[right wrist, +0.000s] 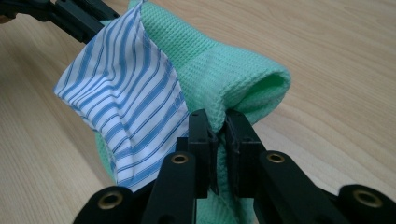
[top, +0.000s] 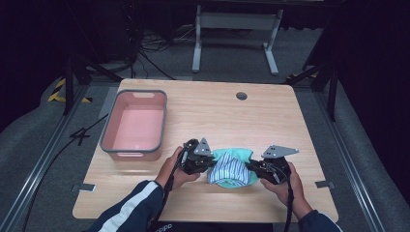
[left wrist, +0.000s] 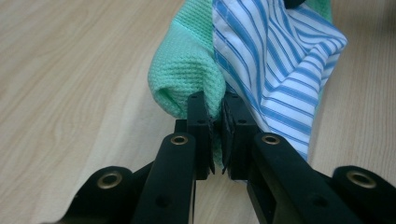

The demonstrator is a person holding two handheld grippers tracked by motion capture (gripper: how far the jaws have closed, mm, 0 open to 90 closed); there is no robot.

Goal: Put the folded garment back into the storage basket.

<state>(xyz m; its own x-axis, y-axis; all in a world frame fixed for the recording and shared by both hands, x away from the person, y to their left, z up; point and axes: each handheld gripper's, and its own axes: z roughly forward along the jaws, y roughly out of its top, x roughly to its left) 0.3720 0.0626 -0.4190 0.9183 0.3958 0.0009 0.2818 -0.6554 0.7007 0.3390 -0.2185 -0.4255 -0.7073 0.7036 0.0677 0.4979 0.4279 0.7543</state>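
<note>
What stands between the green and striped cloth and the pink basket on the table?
Nothing visible: bare table lies between the cloth, held by the left gripper and right gripper, and the basket.

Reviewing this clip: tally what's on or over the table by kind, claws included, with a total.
Cloth pieces, pinched together: 2, green waffle cloth and blue-striped cloth
Pink bins: 1, pink bin
Claws, both shut on the cloth: 2, left claw and right claw
Total: 5
</note>
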